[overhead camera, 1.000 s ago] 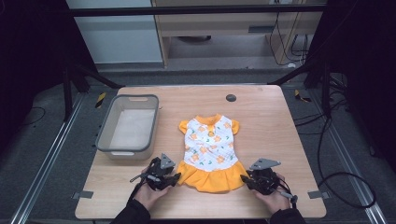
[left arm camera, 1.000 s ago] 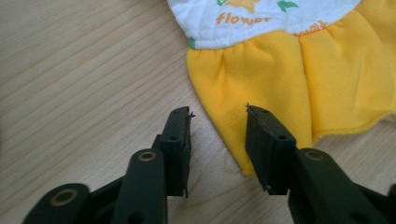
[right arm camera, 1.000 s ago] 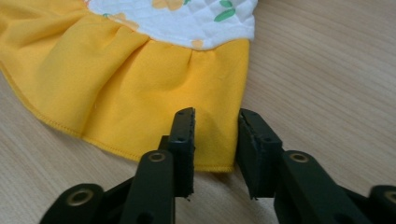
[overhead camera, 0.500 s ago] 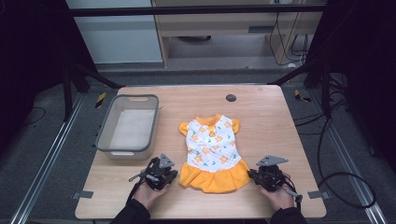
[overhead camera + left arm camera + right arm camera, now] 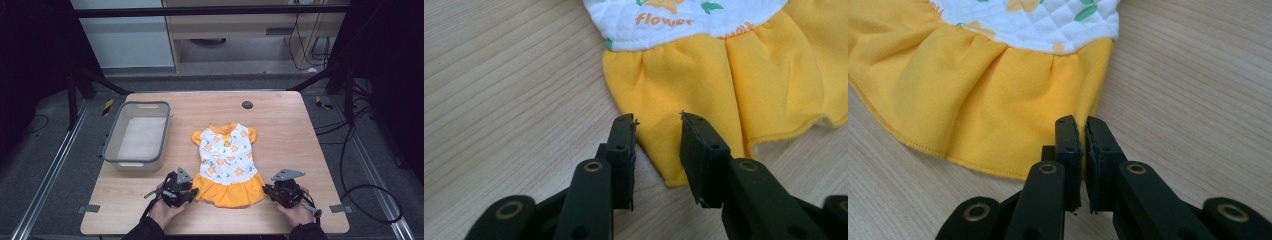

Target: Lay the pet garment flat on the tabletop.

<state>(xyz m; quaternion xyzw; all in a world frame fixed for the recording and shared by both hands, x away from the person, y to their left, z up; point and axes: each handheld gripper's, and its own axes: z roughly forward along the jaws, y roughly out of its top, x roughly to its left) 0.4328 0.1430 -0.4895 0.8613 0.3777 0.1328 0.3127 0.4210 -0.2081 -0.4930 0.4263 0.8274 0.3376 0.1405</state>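
Little dress (image 5: 227, 162) lay flat at centre frame on the worktop (image 5: 300, 135). Our right claw (image 5: 1083, 129) was clenched on its hem corner; left claw (image 5: 658, 125) released, straddling its corner. We reckoned: clamp left deep, then lift evenly.

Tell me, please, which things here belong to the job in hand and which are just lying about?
In the job:
- dress
- left hand-held gripper, jaws apart at the skirt's corner
- right hand-held gripper, jaws closed at the other corner

Probably lying about:
- grey bin
- black disc
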